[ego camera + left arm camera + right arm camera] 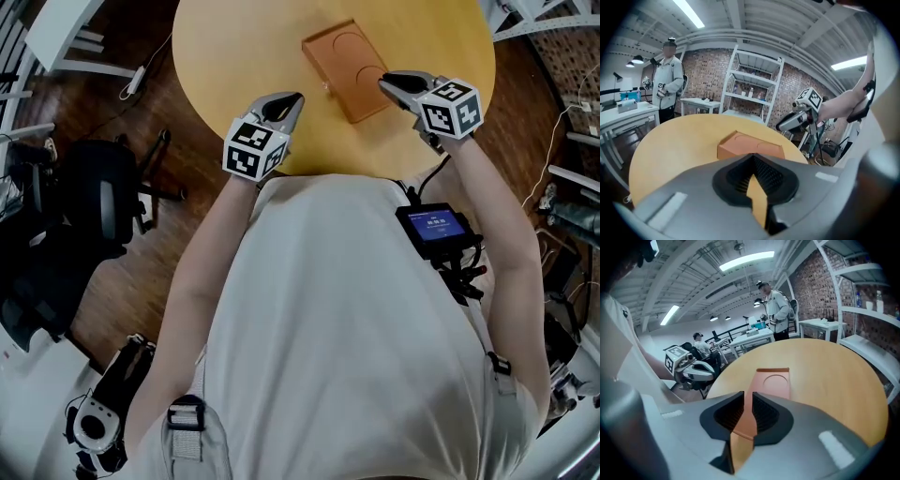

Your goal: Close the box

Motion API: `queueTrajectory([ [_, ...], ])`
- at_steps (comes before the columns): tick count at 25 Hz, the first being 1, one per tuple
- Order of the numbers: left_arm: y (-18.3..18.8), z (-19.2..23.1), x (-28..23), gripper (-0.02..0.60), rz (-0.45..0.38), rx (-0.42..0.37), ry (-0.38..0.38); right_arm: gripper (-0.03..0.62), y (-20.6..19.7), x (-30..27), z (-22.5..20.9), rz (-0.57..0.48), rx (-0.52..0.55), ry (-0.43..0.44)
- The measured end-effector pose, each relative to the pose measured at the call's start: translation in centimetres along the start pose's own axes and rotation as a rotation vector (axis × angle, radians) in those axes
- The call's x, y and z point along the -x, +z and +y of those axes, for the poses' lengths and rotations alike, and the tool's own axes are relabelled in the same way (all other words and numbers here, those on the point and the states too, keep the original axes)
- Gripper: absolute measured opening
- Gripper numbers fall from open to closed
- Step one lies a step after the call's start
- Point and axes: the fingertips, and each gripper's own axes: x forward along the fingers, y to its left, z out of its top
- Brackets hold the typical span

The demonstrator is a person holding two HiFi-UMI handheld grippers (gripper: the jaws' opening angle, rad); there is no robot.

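Observation:
The flat orange box (345,67) lies on the round yellow table (234,47), its lid down, with two circles pressed into the top. My left gripper (292,98) hovers over the table's near edge, left of the box and apart from it, with its jaw tips meeting on nothing. From the left gripper view the box (750,146) sits just ahead of that gripper (753,157). My right gripper (386,82) is over the box's near right corner. Its jaws (748,394) stand a narrow slit apart, and the box (773,383) shows through the slit with nothing between the pads.
A black office chair (94,197) stands on the wooden floor left of the table. A person (668,79) stands beyond the table by white desks, and a white shelf unit (750,89) lines the brick wall. A small screen (433,228) hangs at my chest.

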Motion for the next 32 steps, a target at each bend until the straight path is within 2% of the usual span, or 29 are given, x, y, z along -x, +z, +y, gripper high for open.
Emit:
queueTrajectory([
  [3, 2.5, -0.3, 0.0, 0.002, -0.065, -0.001, -0.011, 0.003, 1.4, 0.3, 2.2, -0.084, -0.003, 0.062],
  [6, 4.1, -0.6, 0.0, 0.002, -0.111, 0.005, -0.026, 0.002, 2.2, 0.5, 3.6, -0.13, 0.009, 0.095],
  [12, 5.0, -1.3, -0.3, 0.002, -0.135, 0.005, -0.053, 0.0, 3.3, 1.2, 4.8, -0.19, 0.056, 0.126],
  [18, 5.4, -1.0, 0.0, 0.002, -0.159, -0.005, -0.036, 0.0, 3.3, 1.1, 5.1, -0.192, 0.091, 0.131],
  [32, 5.3, -1.0, -0.5, 0.002, -0.146, -0.004, -0.045, 0.0, 3.5, 1.4, 4.8, -0.203, 0.072, 0.12],
])
